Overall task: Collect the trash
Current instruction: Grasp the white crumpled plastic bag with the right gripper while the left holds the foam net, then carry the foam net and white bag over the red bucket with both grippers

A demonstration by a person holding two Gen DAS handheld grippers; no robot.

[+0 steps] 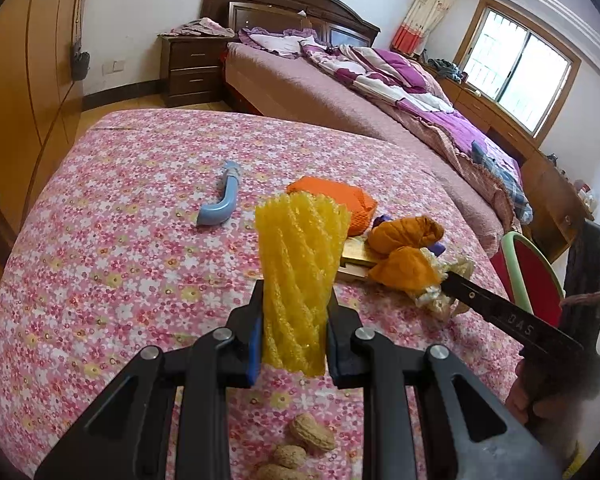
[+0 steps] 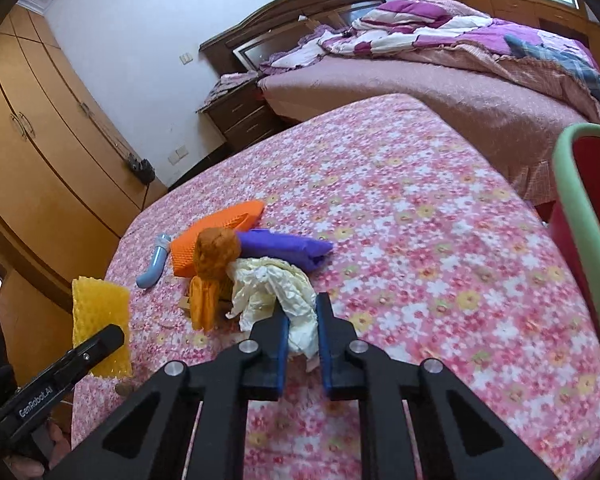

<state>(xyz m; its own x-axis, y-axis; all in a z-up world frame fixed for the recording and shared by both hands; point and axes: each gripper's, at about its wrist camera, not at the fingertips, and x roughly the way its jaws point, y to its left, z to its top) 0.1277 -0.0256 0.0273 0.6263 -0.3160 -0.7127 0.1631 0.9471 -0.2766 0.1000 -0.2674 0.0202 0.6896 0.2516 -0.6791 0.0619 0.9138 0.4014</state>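
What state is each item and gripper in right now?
Left gripper: jaws shut on yellow foam net sleeve, held upright.
Right gripper: jaws shut on crumpled white paper.
Blue curved plastic tube: lying loose.
Red bin with green rim: open-topped.

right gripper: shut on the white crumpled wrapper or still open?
Shut on it. The right gripper has its blue pads pressed against the white crumpled wrapper, which bunches between them on the floral cloth.

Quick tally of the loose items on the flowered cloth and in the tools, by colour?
Yellow: 1, foam net in the left tool
Cream: 1, crumpled paper in the right tool
Orange: 2, mesh pad, bundle
Purple: 1, wrapper
Blue: 1, tube
Tan: 3, peanuts
Total: 9
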